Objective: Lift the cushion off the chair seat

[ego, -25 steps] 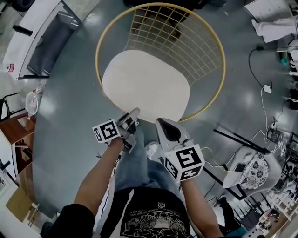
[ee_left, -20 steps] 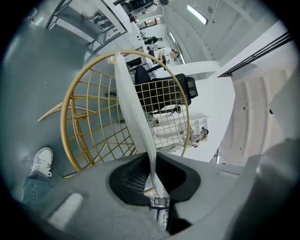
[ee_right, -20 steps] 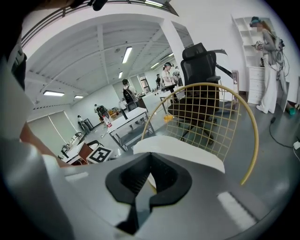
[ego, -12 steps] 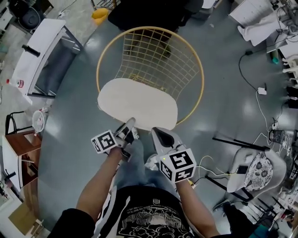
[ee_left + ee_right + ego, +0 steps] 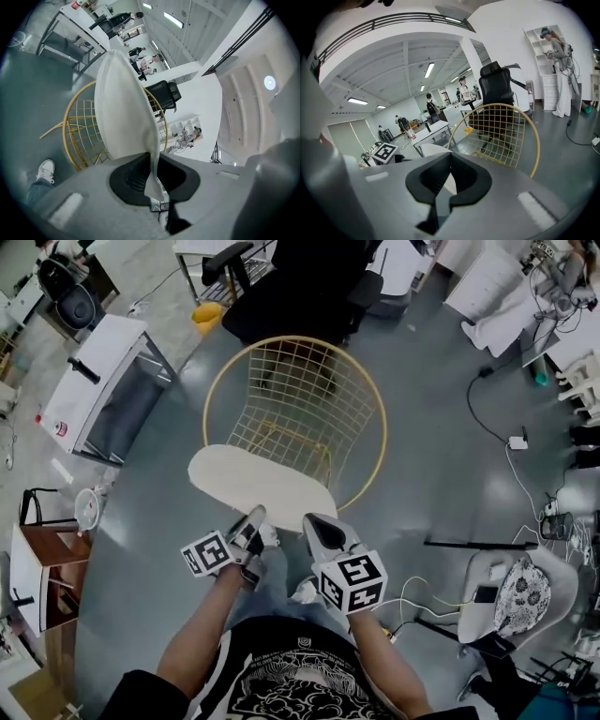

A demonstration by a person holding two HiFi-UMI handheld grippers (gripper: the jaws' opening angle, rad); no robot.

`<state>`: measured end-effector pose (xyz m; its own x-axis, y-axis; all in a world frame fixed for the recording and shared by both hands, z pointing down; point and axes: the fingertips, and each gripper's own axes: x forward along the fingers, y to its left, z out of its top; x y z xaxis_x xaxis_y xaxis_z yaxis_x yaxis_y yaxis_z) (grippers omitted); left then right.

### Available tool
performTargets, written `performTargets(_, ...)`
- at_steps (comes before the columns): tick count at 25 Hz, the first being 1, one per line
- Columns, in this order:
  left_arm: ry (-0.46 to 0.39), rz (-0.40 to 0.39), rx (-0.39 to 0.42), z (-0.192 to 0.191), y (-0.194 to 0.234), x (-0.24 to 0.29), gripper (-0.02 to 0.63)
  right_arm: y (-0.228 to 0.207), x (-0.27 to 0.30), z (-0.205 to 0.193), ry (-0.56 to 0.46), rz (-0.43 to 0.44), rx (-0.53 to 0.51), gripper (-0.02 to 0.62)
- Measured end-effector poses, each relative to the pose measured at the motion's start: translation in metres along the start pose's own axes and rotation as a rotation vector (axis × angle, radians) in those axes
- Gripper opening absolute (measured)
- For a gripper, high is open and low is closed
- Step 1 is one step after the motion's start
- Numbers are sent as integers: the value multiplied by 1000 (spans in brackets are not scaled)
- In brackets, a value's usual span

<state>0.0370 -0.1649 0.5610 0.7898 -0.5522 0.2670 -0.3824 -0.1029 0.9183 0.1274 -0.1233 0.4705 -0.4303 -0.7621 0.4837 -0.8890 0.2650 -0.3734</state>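
While the left gripper [image 5: 251, 521] and the right gripper [image 5: 314, 526] each clamp their jaws on its near edge, the cushion [image 5: 253, 486] hangs tilted at the front of the chair [image 5: 384, 432], with the bare wire seat [image 5: 291, 442] exposed beyond it. The lift looks all but done — only carrying it clear appears left. Count: one cushion, one chair, two grippers.
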Motion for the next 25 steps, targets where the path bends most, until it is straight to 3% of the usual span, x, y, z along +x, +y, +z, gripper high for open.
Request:
performTargets(4, -21, -25, 10, 7, -28, -35, 37, 35, -13, 13, -26, 0, 3, 0)
performTargets(8, -53, -29, 58, 22, -53, -30, 37, 34, -12, 32, -54, 22, -8, 0)
performTargets(13, -98, -81, 81, 12, -94, -42, 37, 45, -39, 37, -103, 34, -28, 0)
performTargets(25, -185, -107, 156, -3, -155, -70, 37, 68, -85, 40, -160, 48, -138, -2)
